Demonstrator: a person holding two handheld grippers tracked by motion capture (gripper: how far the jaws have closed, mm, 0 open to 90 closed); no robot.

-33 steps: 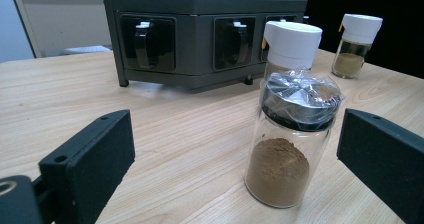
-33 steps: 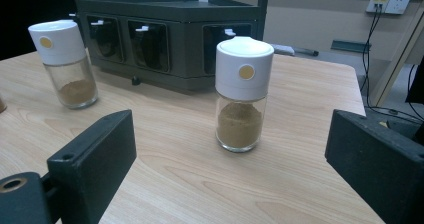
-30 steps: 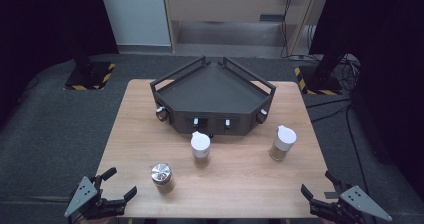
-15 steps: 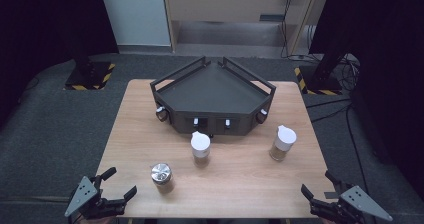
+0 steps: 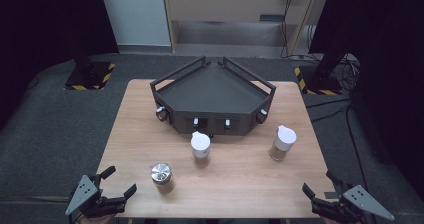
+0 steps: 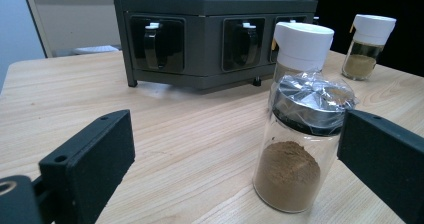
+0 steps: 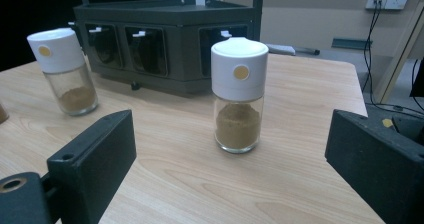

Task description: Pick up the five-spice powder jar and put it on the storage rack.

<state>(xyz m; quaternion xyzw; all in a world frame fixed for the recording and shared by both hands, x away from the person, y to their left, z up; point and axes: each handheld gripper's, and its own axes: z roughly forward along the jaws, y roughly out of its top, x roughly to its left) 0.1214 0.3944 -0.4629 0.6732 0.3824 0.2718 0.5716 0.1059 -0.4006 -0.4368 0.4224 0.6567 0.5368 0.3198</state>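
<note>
Nearest you, your left gripper [image 5: 114,186] hangs off the near left corner of the wooden table [image 5: 130,134], its jaws spread wide with nothing between them; your hand behind it is cut off by the bottom edge of the high view. Your right gripper [image 5: 320,186] sits off the near right corner, jaws likewise released and empty, its grey plate partly cropped.

Just ahead of your left gripper stands the steel-capped jar [image 5: 162,177], upright, holding brown powder. In the left gripper view that jar [image 6: 302,144] rises between the two black jaws without touching either, and crinkled clear film wraps its cap. It half hides the middle white-capped jar [image 6: 302,46] behind it, so you see only that one's lid and shoulder there.

Farther in, the middle white-capped jar [image 5: 200,150] stands near the table's centre, and the right white-capped jar [image 5: 282,142] stands well apart toward the right edge. In the right gripper view the right white-capped jar [image 7: 238,94] sits framed between your jaws, untouched.

Farthest back sits the dark angular rack [image 5: 212,91], its top tray empty. Small white-tipped handles show on its front faces, but what lies in those recesses is too dark to make out.
</note>
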